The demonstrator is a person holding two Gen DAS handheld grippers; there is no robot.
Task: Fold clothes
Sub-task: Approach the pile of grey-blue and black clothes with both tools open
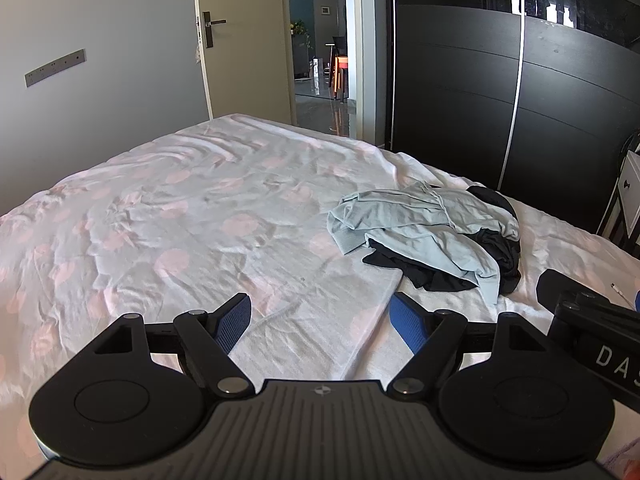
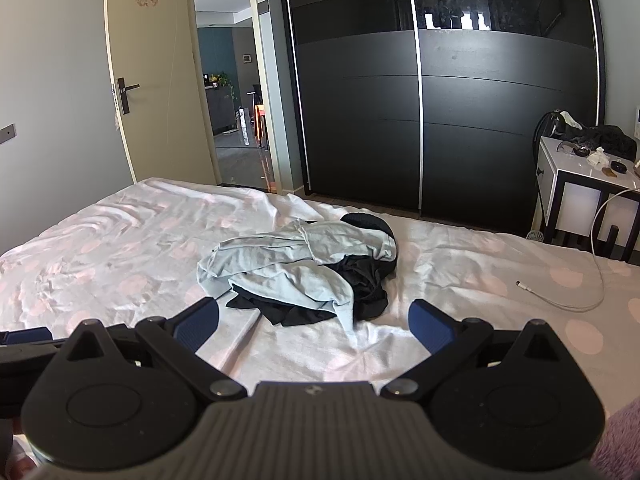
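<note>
Left gripper (image 1: 320, 320): jaws wide, empty.
Right gripper (image 2: 314, 326): wide, empty.
Crumpled pale-blue cotton garment (image 2: 288, 264): at twelve o'clock; pinch one edge, lifting clear of the black fabric (image 2: 364, 280).

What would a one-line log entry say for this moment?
stage: before first grasp | left gripper: open, empty | right gripper: open, empty | pale blue garment: crumpled over black garment on bed | folded: nothing yet
</note>
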